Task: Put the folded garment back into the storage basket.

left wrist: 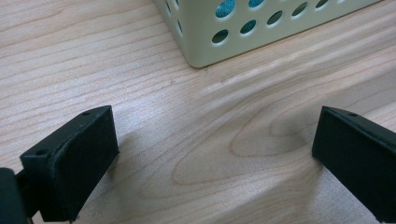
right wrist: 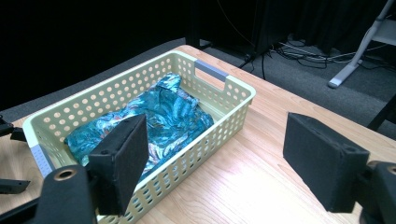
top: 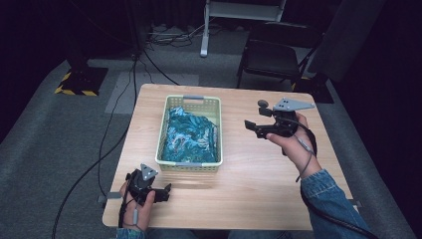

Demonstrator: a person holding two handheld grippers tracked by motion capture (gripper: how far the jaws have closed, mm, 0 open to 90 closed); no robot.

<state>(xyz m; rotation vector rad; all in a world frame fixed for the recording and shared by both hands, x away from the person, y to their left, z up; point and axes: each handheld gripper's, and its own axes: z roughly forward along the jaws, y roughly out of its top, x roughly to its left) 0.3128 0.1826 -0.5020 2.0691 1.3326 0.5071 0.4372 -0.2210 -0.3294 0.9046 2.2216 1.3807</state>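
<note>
Crumpled teal cloth (top: pixel 190 133) in perforated basket (top: pixel 190 166)

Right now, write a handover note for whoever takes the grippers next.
Left gripper: open, holds nothing, low over the table near the basket's front corner.
Right gripper: open, holds nothing, raised to the basket's right, aimed at it.
Teal patterned cloth: crumpled inside the basket.
Done: nothing gripped yet.
Left: probably reach in and take the cloth.
</note>
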